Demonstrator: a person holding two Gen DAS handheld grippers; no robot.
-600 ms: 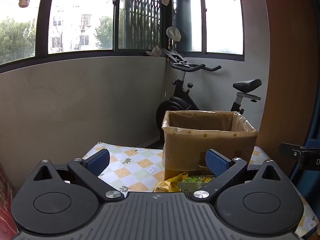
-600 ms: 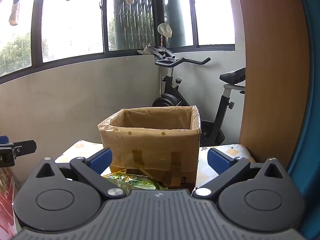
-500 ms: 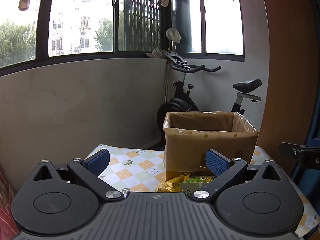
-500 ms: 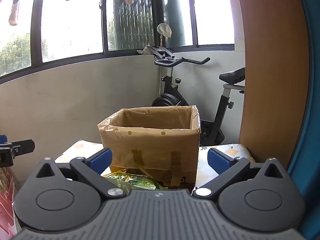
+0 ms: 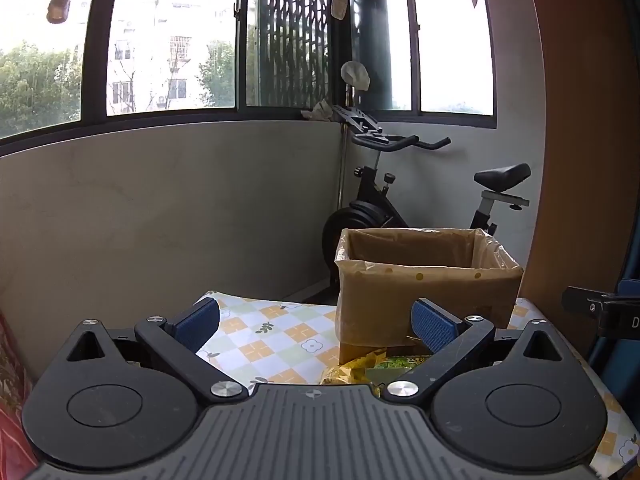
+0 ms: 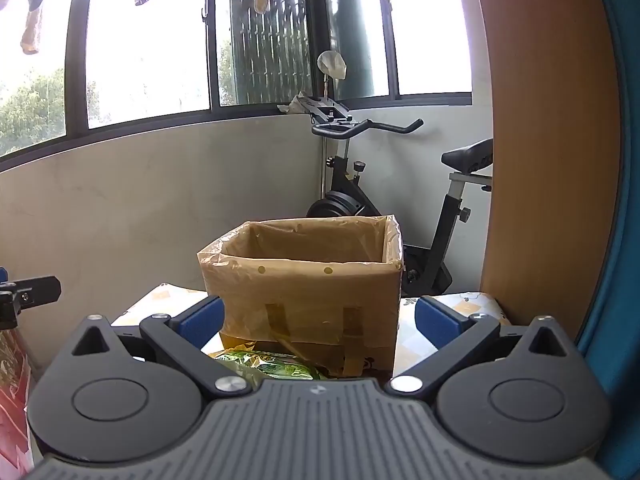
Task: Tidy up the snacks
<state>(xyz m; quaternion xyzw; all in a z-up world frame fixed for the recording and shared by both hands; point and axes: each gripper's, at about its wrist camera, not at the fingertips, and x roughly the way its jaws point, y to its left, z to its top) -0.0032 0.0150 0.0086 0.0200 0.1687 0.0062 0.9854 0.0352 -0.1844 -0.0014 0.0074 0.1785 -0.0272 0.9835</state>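
Both the left hand-held gripper (image 5: 316, 322) and right hand-held gripper (image 6: 320, 318) are spread wide (holding nothing); bare worktop (image 5: 264, 332) lies left of the cardboard box (image 6: 308, 292).

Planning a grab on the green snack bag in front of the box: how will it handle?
The snack bag looks crinkly and glossy, so probably floppy, light and slippery. It lies flat against the box, so it shouldn't roll.

The box's (image 6: 308, 292) floor is hidden behind its near wall. The snack bag (image 6: 266, 366) is half covered by the gripper body, its print too small to read. A red pack (image 5: 12, 408) is cut off at the left edge.
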